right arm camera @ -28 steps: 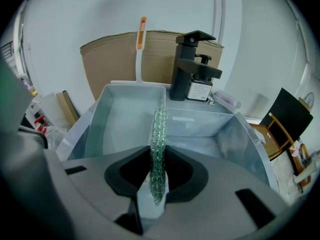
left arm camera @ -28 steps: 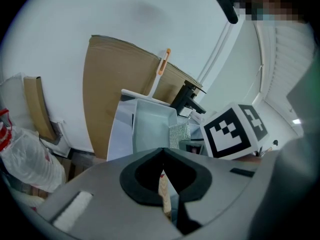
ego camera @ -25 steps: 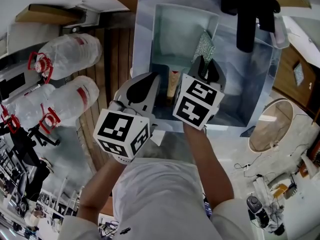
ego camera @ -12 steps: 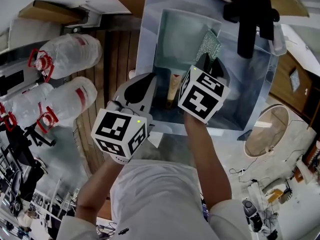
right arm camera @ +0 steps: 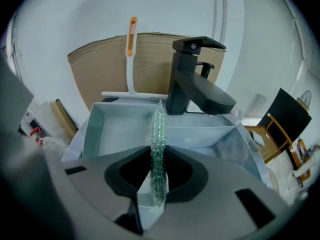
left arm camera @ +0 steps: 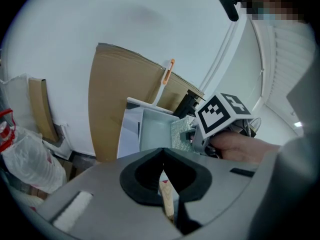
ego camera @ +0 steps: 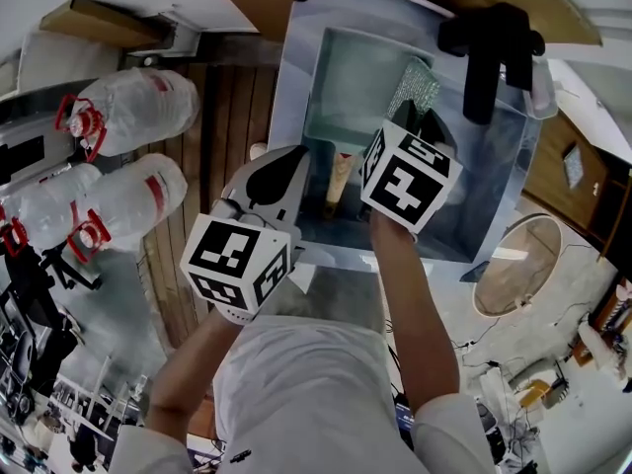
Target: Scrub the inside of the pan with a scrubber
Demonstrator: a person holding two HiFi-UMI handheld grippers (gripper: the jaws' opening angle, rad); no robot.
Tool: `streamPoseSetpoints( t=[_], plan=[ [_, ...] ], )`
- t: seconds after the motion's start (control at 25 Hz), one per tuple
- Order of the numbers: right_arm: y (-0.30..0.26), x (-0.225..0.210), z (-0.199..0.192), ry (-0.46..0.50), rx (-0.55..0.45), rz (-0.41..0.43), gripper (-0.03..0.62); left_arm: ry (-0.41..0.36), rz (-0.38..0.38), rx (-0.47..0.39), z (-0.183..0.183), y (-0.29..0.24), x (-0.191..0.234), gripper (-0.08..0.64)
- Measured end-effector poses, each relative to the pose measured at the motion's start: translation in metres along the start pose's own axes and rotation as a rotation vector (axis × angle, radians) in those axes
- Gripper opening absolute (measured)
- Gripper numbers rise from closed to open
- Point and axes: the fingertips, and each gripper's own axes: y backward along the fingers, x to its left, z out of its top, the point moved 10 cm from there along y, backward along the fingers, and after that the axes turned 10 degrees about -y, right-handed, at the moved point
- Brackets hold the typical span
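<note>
Now, L gripper (left arm camera: 162, 156) fingers clamped on pan (ego camera: 355, 77) handle (left arm camera: 167, 199); R gripper (right arm camera: 159, 151) fingers clamped on scrubber (right arm camera: 159, 126), upright.

Pan (ego camera: 357, 82) in sink (ego camera: 506, 181), handle (ego camera: 339, 178) in L gripper (ego camera: 299, 158); scrubber (ego camera: 411, 87) in R gripper (ego camera: 416, 118), faucet (ego camera: 490, 52) beyond; jugs (ego camera: 128, 112) left of L gripper.

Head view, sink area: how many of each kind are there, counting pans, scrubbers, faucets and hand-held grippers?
pan: 1
scrubber: 1
faucet: 1
hand-held grippers: 2, the left hand-held gripper and the right hand-held gripper
Total: 5
</note>
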Motion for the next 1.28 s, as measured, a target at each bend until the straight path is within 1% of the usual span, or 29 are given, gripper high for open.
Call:
streamPoseSetpoints(
  t=[0.12, 0.28, 0.44, 0.72, 1.12, 1.28],
  plan=[
    [-0.002, -0.001, 0.004, 0.049, 0.02, 0.031, 0.064, 0.004, 0.001, -0.003, 0.0, 0.0, 0.0, 0.005],
    [-0.005, 0.0, 0.009, 0.149, 0.045, 0.08, 0.064, 0.01, 0.001, -0.001, -0.003, 0.0, 0.001, 0.005],
    [-0.008, 0.005, 0.014, 0.231, 0.052, 0.105, 0.064, 0.015, 0.0, 0.001, -0.005, -0.001, -0.001, 0.005],
    [-0.013, 0.011, 0.024, 0.259, 0.051, 0.112, 0.064, 0.022, 0.004, -0.002, -0.008, 0.001, 0.0, 0.005],
    [-0.014, 0.038, 0.033, 0.402, 0.045, 0.136, 0.064, 0.039, 0.01, -0.01, -0.013, 0.011, 0.007, 0.005],
    [-0.015, 0.048, 0.036, 0.444, 0.04, 0.144, 0.064, 0.045, 0.013, -0.015, -0.015, 0.013, 0.01, 0.005]
  ],
)
